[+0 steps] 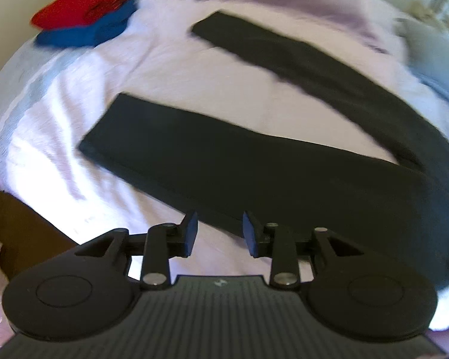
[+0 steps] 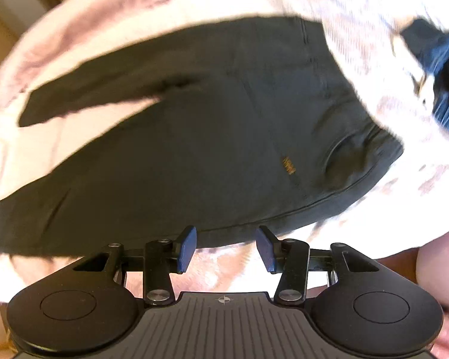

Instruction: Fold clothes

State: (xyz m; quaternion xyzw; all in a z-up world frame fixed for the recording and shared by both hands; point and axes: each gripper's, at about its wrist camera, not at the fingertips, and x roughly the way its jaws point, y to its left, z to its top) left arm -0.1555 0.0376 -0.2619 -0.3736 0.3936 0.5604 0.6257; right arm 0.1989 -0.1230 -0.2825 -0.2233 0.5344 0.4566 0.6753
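Open left tool (image 1: 220,233), black trousers (image 1: 254,164) beyond

Both grippers are pointing steeply down, and both shots are a bit motion-blurred. The left gripper (image 1: 220,233) has its jaws parted with a clear gap and nothing sitting between the blue pads (image 1: 191,233). The right gripper (image 2: 226,248) is spread wider, fingertips (image 2: 187,246) angled outward, also empty. No hand or sleeve clearly shows.
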